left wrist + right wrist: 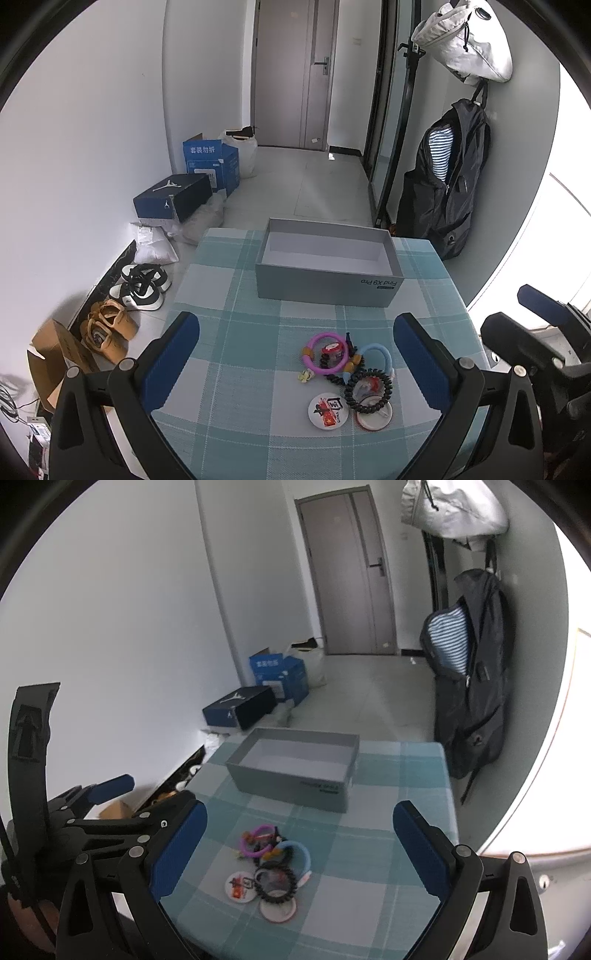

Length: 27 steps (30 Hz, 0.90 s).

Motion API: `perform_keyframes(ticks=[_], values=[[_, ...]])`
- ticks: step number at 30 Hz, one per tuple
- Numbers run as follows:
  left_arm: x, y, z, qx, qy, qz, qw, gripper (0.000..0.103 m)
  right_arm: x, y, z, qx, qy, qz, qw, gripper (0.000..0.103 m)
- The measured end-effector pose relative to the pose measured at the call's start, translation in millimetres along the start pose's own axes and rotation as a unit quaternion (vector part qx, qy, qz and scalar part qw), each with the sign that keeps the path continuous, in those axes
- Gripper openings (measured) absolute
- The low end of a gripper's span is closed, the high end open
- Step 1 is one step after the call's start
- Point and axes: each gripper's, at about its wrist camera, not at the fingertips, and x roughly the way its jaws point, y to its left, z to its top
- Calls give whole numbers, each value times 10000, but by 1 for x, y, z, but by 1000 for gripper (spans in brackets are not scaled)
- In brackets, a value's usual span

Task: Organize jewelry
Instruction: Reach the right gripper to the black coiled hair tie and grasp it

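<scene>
A small heap of jewelry lies on the checked tablecloth: a pink ring bracelet (326, 353), a light blue hair tie (377, 357), a black spiral coil tie (368, 392) and two round white badges (328, 412). The heap also shows in the right wrist view (271, 866). An open grey box (327, 267), empty inside, stands behind the heap; in the right wrist view it shows further off (295, 770). My left gripper (295, 362) is open and empty, above the heap. My right gripper (299, 853) is open and empty, just right of the heap.
The small table (229, 369) has its left edge near a floor strip with shoes (142, 286), bags and cardboard boxes (173, 197). A dark backpack (447, 181) hangs on the wall beyond the table's right far corner. A door (291, 70) lies ahead.
</scene>
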Motion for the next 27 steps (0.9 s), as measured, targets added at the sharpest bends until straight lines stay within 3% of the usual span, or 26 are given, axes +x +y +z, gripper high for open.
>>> perform_keyframes(ticks=[5,12,19,27], values=[[7,5,-3,-28,212,-30,9998,102,8,3,-3,-38,208,49,9998,101],[18,22,-15,14,602,123,9981,102,39,-4,-14,212,877,93,9959,100],[35,49,-25,-268,1174,71,9927,102,93,-7,-34,448,1897,203,9806,87],[52,59,-28,-300,1504,49,9882,102,115,2,-44,513,2331,276,9707,84]])
